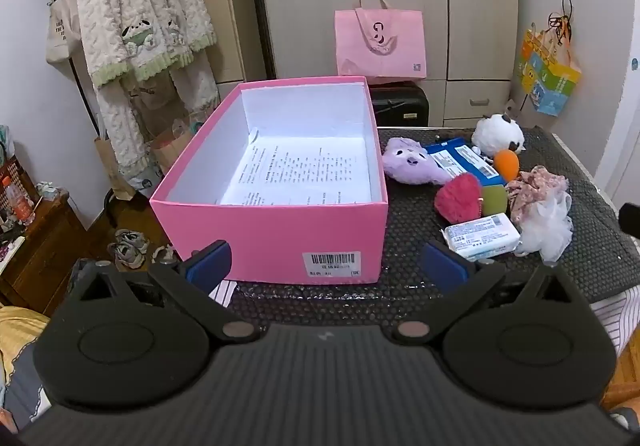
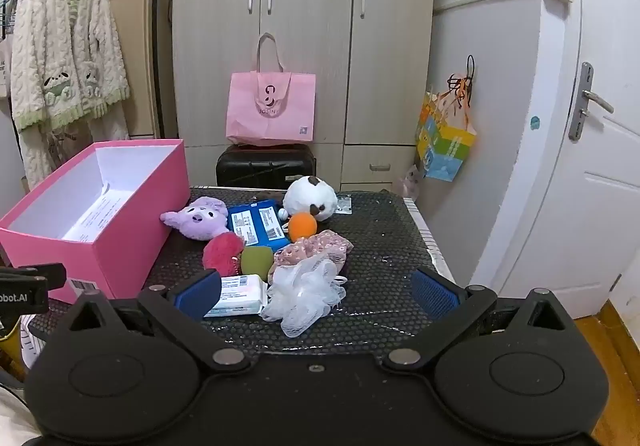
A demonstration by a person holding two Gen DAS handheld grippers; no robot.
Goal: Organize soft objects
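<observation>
An open pink box [image 1: 276, 230] [image 2: 120, 242] stands on the black mat, holding only printed paper [image 1: 296, 174]. To its right lie a purple plush [image 1: 412, 166] [image 2: 200, 222], a white plush ball [image 1: 498, 134] [image 2: 310, 196], an orange ball [image 2: 302, 226], a red pompom [image 1: 458, 198] [image 2: 222, 254], a green sponge [image 2: 256, 262], a floral scrunchie [image 2: 316, 250], a white mesh puff [image 1: 548, 222] [image 2: 306, 294], a tissue pack [image 1: 482, 236] [image 2: 242, 294] and a blue packet [image 2: 258, 226]. My left gripper [image 1: 326, 266] is open and empty before the box. My right gripper [image 2: 316, 292] is open around the puff, apart from it.
The black mat [image 2: 384, 242] covers the table; its right edge drops off toward a white door [image 2: 580, 166]. A black suitcase [image 2: 266, 166] with a pink bag [image 2: 272, 106] stands behind. Robes [image 1: 140, 26] hang at the left.
</observation>
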